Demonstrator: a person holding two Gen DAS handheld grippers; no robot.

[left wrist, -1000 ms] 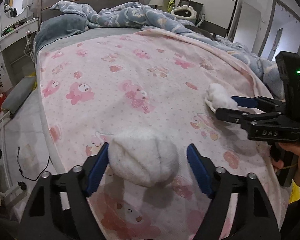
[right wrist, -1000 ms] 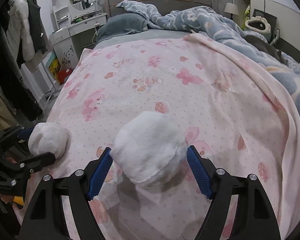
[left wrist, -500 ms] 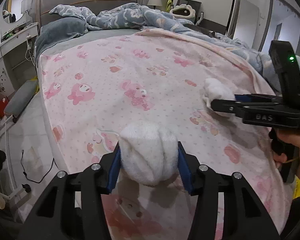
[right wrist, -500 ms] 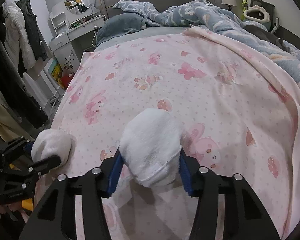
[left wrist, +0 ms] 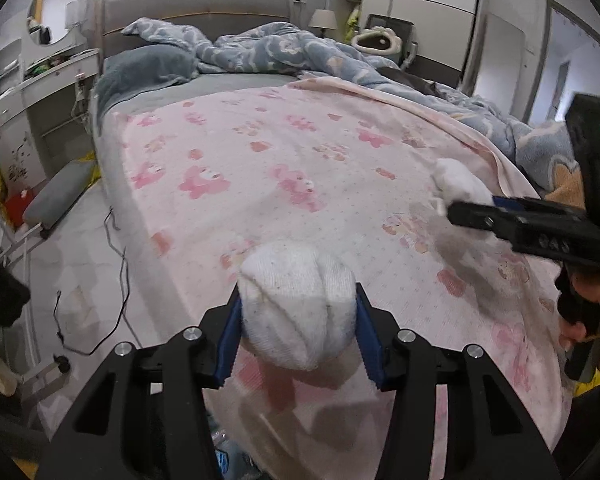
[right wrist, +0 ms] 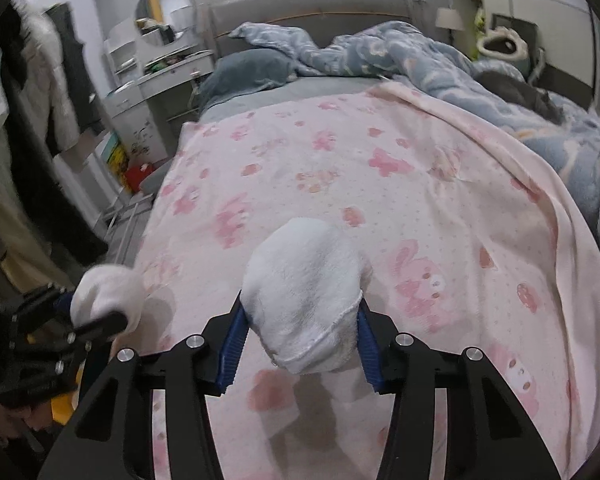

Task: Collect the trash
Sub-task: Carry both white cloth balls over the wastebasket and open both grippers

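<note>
**Spotter:** What have you got on the left?

**Operator:** My left gripper (left wrist: 298,332) is closed on a white wad (left wrist: 298,304) — the blue pads (left wrist: 230,340) press into both its sides, squeezing it. I see it lifted off the pink blanket (left wrist: 292,168), near the blanket's front edge, with a shadow under it.

**Spotter:** And the right?

**Operator:** Same picture. My right gripper (right wrist: 300,340) is clamped on a second wad (right wrist: 304,292), pads (right wrist: 232,344) snug against its flanks, and the wad bulges up and forward between them. It hangs over the blanket's near part, a shadow on the fabric below.

**Spotter:** Can each camera see the other?

**Operator:** Yes. From the left wrist I see the right gripper (left wrist: 460,204) at the right edge, the second wad (left wrist: 456,184) poking out past its tips, and my hand (left wrist: 596,320) on the handle. From the right wrist, the left gripper (right wrist: 96,316) sits low at the left with its wad (right wrist: 108,296) in the tips — that corner is blurred.

**Spotter:** Anything else around?

**Operator:** The blanket covers most of the bed (left wrist: 196,8). A blue duvet (left wrist: 284,52) is heaped along the head and far right side, with a grey pillow (left wrist: 148,68) up near the headboard. Left of the bed, a black cable (left wrist: 116,264) trails on the floor.
</note>
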